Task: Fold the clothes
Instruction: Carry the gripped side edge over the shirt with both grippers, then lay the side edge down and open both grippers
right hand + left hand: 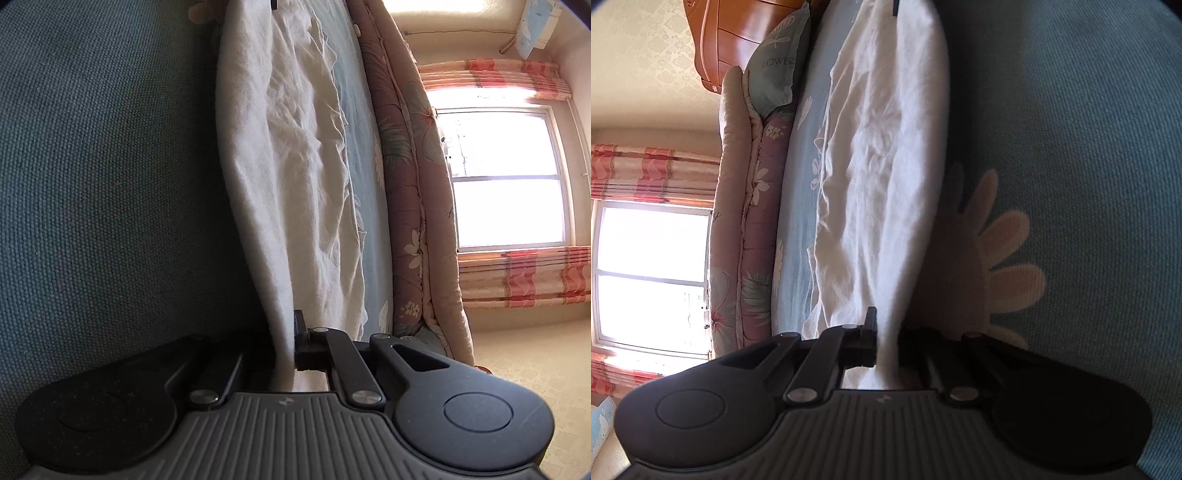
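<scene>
A: So, where was the white garment (879,155)?

B: Spread along the teal bedsheet (1089,147), with 1 end pinched in each claw. In the left wrist view the left gripper (886,343) had its jaws pressed together on the cloth at 6 o'clock, and the fabric ran up toward 12.

A: And the other claw?

B: Same. The right gripper (286,347) was clamped on the garment (295,166) at 6 o'clock in its own view, the cloth rising to 12.

A: How about edges and room?

B: In the left view the garment's taut edge ran from 6 to 12, with bare sheet filling everything from 1 to 5 o'clock, including a printed daisy (1004,251) at 3. Toward 9 lay a folded floral quilt (753,229), just beside the cloth's wrinkled side.

A: Did either view add anything?

B: Only the left showed a pillow (779,62) and wooden headboard (731,33) near 11. Only the right showed open floor (535,362) at 4 o'clock, past the quilt (406,166). Both caught the bright window (506,177) with striped curtains (517,280). A dark tip at 12 in each view was too small to identify.
</scene>
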